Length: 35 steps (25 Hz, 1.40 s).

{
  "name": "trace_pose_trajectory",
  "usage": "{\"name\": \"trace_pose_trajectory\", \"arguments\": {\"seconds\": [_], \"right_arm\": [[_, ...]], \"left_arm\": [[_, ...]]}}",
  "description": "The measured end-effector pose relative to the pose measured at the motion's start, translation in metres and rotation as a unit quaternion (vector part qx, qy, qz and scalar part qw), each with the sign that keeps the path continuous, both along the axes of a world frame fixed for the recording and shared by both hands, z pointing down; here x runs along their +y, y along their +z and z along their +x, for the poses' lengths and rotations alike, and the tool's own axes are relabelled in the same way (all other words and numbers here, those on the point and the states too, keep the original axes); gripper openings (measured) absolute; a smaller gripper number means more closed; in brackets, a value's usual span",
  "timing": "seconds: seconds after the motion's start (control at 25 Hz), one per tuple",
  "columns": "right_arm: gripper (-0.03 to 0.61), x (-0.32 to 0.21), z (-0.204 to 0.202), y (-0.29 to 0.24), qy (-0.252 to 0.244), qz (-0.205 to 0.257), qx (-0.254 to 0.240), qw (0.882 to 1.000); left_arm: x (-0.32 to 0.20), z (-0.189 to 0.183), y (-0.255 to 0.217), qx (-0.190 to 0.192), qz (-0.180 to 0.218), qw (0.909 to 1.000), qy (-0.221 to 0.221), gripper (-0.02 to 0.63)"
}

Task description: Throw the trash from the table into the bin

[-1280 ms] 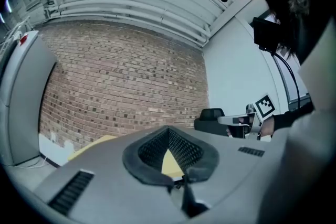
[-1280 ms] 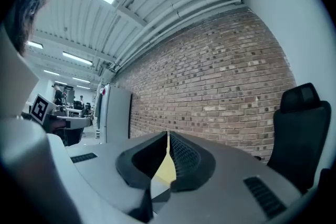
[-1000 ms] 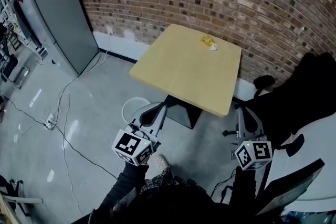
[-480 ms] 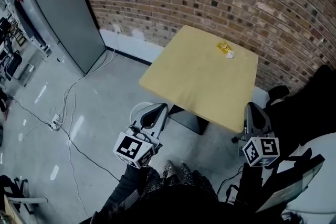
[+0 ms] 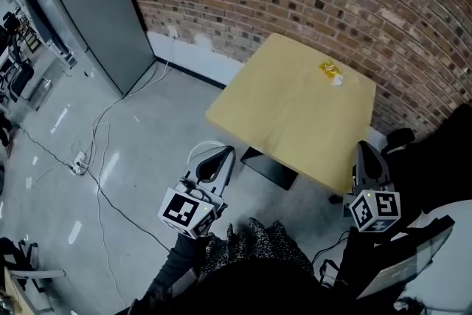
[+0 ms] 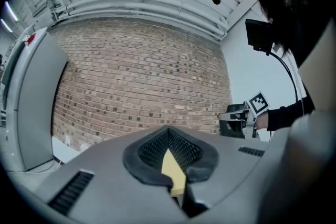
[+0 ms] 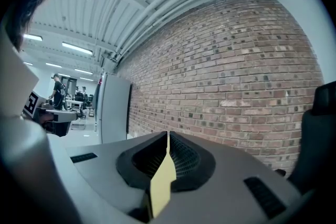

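Yellow crumpled trash (image 5: 331,71) lies on the smooth, square, pale table (image 5: 295,122).

**Grey shells, black sleeves**

The left gripper (image 5: 215,160) and right gripper (image 5: 366,160) have smooth grey shells and black ribbed pads (image 6: 149,150). Each carries a white cube (image 5: 188,212) printed with black square markers. The person wears black sleeves (image 5: 175,267) and a speckled black-and-white garment (image 5: 254,247).
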State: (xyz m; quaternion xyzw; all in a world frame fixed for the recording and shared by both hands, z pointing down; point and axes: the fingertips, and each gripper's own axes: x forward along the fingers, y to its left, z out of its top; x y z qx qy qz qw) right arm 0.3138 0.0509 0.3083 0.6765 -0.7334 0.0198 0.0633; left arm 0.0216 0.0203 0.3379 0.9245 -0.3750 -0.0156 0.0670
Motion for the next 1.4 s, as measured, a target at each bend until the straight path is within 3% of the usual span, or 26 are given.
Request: {"name": "trace_pose_trajectory", "arguments": {"seconds": [0.32,0.52,1.4], "right_arm": [[0.011,-0.037,-0.009,0.013,-0.023,-0.012,-0.002,1.000],[0.011,-0.067,-0.005,0.010,-0.039,-0.004,-0.001,0.999],[0.011,-0.197,0.105,0.022,-0.043,-0.007,-0.024,0.999]], "left_arm": [[-0.022,-0.011,0.003,0.003,0.007,0.9997,-0.023,0.006],[-0.040,0.001,-0.001,0.000,0.013,0.9995,-0.027,0.006],[-0.177,0.177,-0.013,-0.026,0.027,0.9985,0.039,0.006]]}}
